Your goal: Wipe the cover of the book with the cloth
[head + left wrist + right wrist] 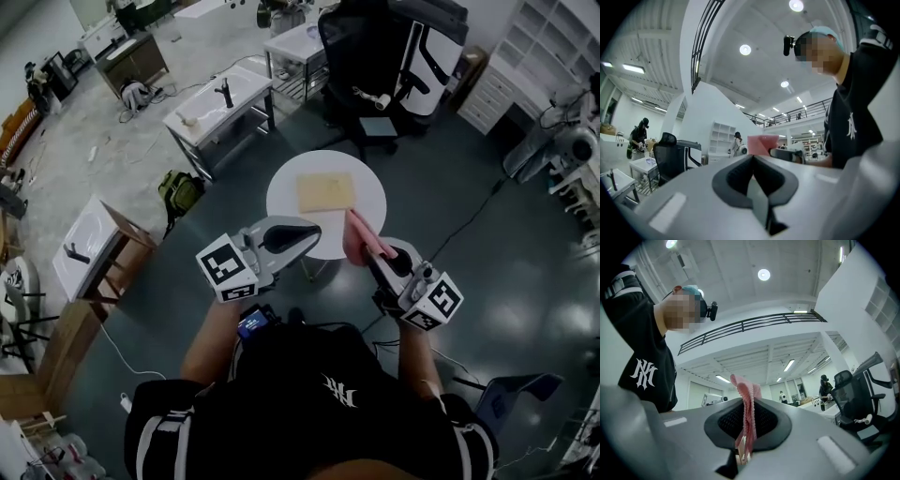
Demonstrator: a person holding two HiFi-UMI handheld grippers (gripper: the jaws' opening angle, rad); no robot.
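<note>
One cloth (356,234) in up-tilted right claw (371,255)

Book (326,191) on round white table (281,204)

Book (326,191): cover print too small to read in head view. Bench (284,199): near rim hidden under left gripper (309,234) and right gripper (367,251); leg mostly covered by round top. Cloth (357,234): lower end pinched out of sight between right jaws, fold count unclear. Left gripper view: only upper strip of cloth shows above closed jaws, rest masked by gripper body. Person (309,412): legs hidden beneath torso, lower body cut off at bottom edge of head view.
</note>
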